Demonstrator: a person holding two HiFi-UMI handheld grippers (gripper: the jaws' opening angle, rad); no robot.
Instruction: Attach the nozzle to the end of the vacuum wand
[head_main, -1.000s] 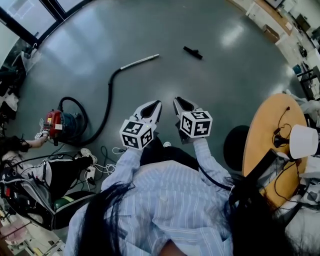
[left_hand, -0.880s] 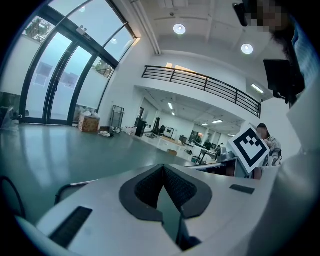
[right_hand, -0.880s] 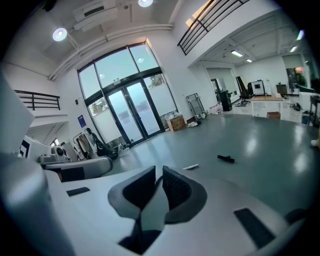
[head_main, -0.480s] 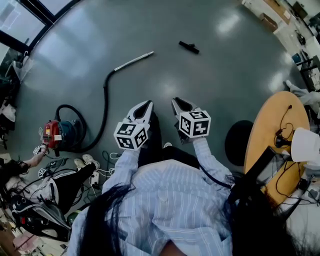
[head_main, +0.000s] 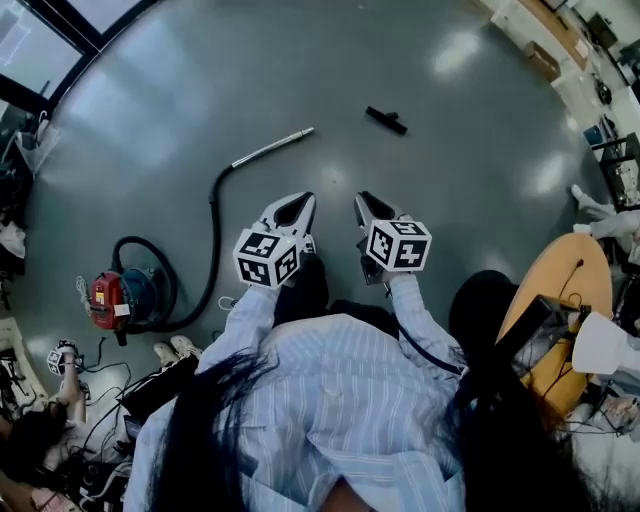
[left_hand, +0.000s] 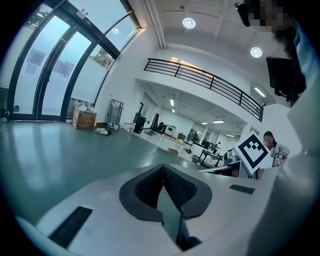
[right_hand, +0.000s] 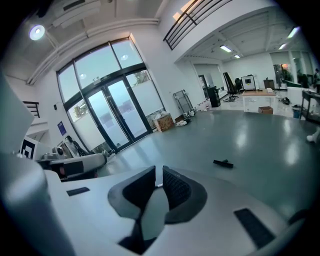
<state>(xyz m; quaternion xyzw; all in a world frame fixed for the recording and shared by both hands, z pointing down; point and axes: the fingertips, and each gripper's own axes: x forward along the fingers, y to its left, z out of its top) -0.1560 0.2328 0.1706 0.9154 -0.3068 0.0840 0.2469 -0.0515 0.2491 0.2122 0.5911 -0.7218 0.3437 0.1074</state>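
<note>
The silver vacuum wand lies on the grey floor, its black hose curving back to a red vacuum cleaner. The small black nozzle lies apart from it, farther right, and also shows as the nozzle in the right gripper view. My left gripper is held out in the air short of the wand, jaws shut and empty, as the left gripper confirms. My right gripper hovers beside it, well short of the nozzle. The right gripper shows a narrow gap with nothing between the pads.
A round wooden table with cables and a white object stands at the right, a dark stool beside it. Bags, cables and a seated person crowd the lower left. Glass doors and boxes line the far wall.
Both grippers have travelled forward together over the floor. The wand and nozzle now lie closer to the jaws, and the wooden table has slid toward the lower right of the head view.
</note>
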